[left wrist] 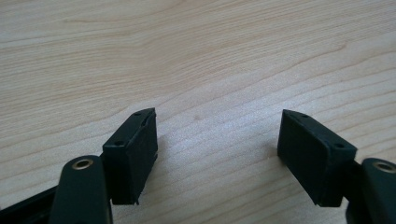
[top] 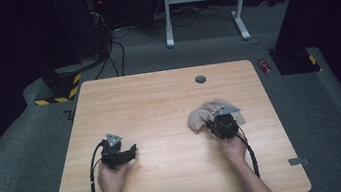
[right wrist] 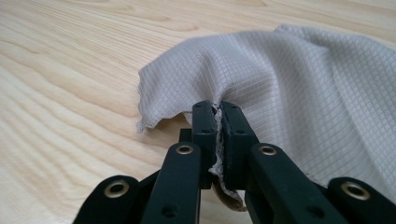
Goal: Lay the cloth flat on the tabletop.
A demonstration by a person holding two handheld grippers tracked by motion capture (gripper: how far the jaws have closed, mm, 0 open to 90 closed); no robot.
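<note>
While we look down from the high view, the table (top: 159,102) lies mostly bare, with wide open wood ahead of and between both hands and every edge well away from them; the near edge is the closest, crossed by our forearms. We count 1 cloth (top: 206,113), 2 grippers, 2 hands and 1 small dark round spot (top: 200,79) near the far edge. Our left gripper (top: 128,152) rests on the left half of the table, well apart from the cloth, and in the left gripper view (left wrist: 217,140) its jaws stand wide apart with only bare wood grain between them, holding nothing. Our right gripper (top: 215,126) sits on the right half, at the near side of the cloth. In the right gripper view (right wrist: 218,116) its jaws are pressed together on a fold of the cloth (right wrist: 289,84), with a frayed strip of fabric squeezed between the pads (right wrist: 205,126) and hanging out below them. The cloth is pale grey-beige, woven in a fine grid of small squares, soft and crumpled. It rises in a hump from the pinch and drapes away to the right in that view, while its ragged left edge curls up just off the wood. From above it shows as a rumpled heap touching the right gripper.
</note>
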